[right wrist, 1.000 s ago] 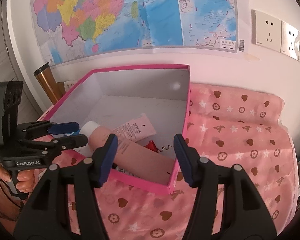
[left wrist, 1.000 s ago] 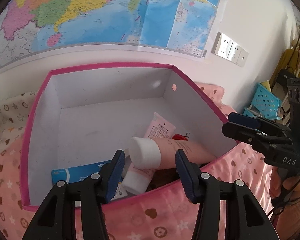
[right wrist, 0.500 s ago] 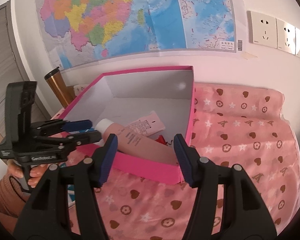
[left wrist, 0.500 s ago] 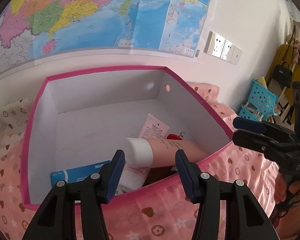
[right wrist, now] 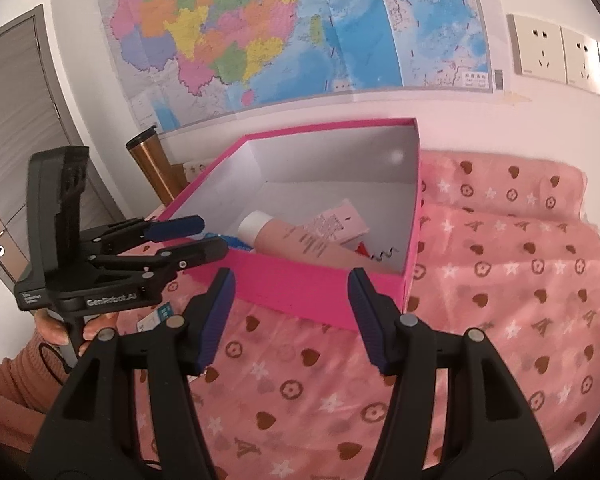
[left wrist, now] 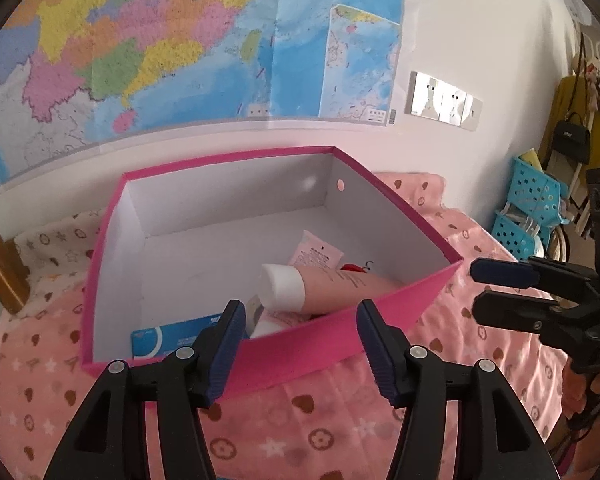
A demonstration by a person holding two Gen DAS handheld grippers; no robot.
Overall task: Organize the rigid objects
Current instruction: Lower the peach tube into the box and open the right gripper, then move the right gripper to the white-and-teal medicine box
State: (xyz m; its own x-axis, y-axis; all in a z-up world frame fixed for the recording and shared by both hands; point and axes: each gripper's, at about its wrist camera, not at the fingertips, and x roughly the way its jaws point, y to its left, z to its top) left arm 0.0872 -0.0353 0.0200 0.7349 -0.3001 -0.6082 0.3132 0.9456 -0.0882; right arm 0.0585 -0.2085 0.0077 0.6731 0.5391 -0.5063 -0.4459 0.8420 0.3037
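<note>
Pink cardboard box point(left wrist: 340, 332) at your twelve o'clock holds the pink white-capped tube point(left wrist: 324, 286). Your left gripper point(left wrist: 300, 344), jaws just widened, and right gripper point(right wrist: 290, 312) both gape empty; drift low and you'll likely clip the near wall.

We read "GenRobot.AI" in white letters on the black plastic left gripper point(right wrist: 204, 242). Print on the pink squeeze tube point(right wrist: 300, 240) and colourful paper wall map point(right wrist: 300, 32) stays too small for us.
</note>
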